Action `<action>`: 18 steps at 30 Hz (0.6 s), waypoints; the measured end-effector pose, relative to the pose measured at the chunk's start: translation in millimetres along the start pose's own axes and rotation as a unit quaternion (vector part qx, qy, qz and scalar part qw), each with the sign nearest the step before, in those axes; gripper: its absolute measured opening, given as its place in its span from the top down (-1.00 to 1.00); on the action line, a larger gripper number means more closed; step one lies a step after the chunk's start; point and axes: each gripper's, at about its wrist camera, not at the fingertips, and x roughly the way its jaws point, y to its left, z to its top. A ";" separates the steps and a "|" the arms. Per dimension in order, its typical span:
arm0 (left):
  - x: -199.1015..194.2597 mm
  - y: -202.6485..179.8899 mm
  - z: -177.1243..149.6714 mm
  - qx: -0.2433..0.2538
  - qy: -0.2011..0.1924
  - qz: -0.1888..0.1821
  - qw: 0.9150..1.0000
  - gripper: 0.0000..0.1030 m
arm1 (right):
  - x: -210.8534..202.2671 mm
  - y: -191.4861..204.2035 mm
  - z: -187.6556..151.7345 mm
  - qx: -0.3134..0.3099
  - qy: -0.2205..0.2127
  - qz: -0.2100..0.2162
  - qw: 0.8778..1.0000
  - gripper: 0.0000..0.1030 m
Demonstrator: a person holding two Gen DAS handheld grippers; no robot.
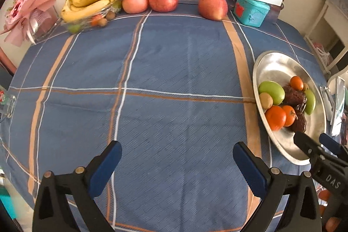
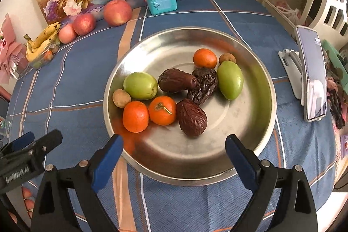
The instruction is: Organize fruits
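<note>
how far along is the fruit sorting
Looks barely started. The metal plate holds a mixed pile: oranges, green fruits, dates and small brown ones. Three apples and bananas sit at the table's far edge. Both the left gripper and right gripper are open and hold nothing.

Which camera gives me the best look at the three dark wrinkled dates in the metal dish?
The right wrist view: it looks down into the metal dish, showing all three dates unobstructed. In the left wrist view the dish sits at the right edge, and the oranges partly hide the dates.
</note>
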 end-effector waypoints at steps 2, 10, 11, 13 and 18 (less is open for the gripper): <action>-0.8 2.6 -1.0 -0.004 0.004 0.007 1.000 -1.00 | 0.2 1.3 0.6 -0.002 0.000 -0.002 1.000 -0.84; -0.1 5.6 -0.5 -0.021 0.017 0.039 0.999 -1.00 | 1.2 3.9 2.3 -0.008 -0.001 -0.012 1.000 -0.84; 0.9 6.2 -0.7 -0.023 0.020 0.042 0.999 -1.00 | 0.8 4.8 2.1 -0.009 -0.002 -0.015 1.000 -0.84; 3.4 6.3 -1.5 -0.022 0.029 0.062 0.997 -1.00 | 1.4 4.7 2.7 -0.011 -0.003 -0.017 1.000 -0.84; 5.7 3.6 -1.6 -0.004 0.032 0.108 0.994 -1.00 | 1.7 5.0 2.8 -0.014 -0.001 -0.017 1.000 -0.84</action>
